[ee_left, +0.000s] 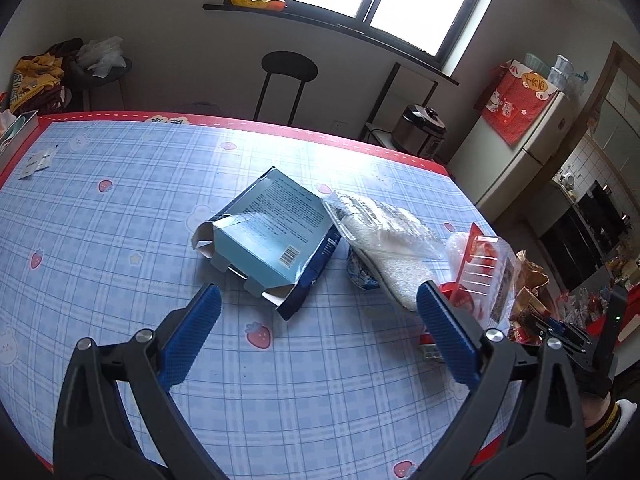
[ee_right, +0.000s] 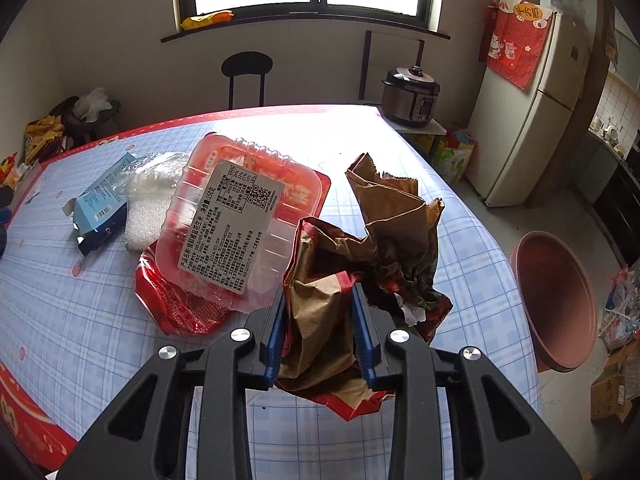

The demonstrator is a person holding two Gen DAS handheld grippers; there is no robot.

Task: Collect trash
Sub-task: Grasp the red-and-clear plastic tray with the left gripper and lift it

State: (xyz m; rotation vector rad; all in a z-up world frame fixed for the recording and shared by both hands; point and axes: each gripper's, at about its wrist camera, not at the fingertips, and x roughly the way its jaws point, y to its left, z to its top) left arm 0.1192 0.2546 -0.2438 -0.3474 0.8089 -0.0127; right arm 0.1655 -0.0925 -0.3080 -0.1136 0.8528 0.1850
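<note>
My left gripper [ee_left: 318, 300] is open and empty, hovering just in front of a torn light-blue carton [ee_left: 272, 236] lying on the checked tablecloth. A clear plastic bag with white filling [ee_left: 394, 240] lies to the carton's right. My right gripper [ee_right: 318, 300] is shut on a crumpled brown and red paper bag [ee_right: 360, 248], held above the table. A clear plastic tray with a white label [ee_right: 236, 228] rests on a red wrapper [ee_right: 176, 300] to its left. The blue carton [ee_right: 100, 204] also shows at the far left of the right wrist view.
The table [ee_left: 120, 200] has a red border. A reddish-brown basin [ee_right: 556, 296] sits on the floor to the right of the table. A fridge [ee_right: 524, 120], a rice cooker [ee_right: 410, 94] and a black stool [ee_left: 288, 80] stand beyond. Small white packets [ee_left: 38, 162] lie far left.
</note>
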